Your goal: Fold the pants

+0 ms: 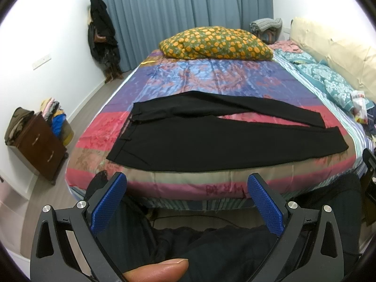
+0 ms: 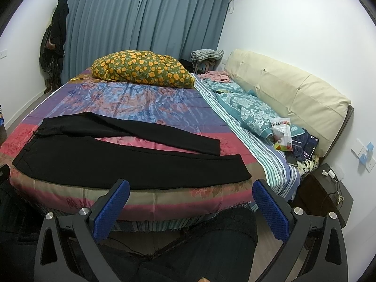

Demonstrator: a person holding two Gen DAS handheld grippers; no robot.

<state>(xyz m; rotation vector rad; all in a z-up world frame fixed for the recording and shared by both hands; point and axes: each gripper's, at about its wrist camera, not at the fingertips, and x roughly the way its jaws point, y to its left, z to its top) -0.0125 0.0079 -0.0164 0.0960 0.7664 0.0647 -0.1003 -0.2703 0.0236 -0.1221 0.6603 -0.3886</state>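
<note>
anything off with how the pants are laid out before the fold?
Slightly. The black pants lie flat on the quilt, but the legs splay apart: the far leg angles away from the near one, leaving a pink wedge of quilt between. Both grippers, left and right, are open and clear of them.

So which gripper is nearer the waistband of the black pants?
Left, likely. The left gripper hangs off the bed's near edge closer to the waistband; the right gripper sits toward the leg cuffs. Both open, touching nothing.
</note>
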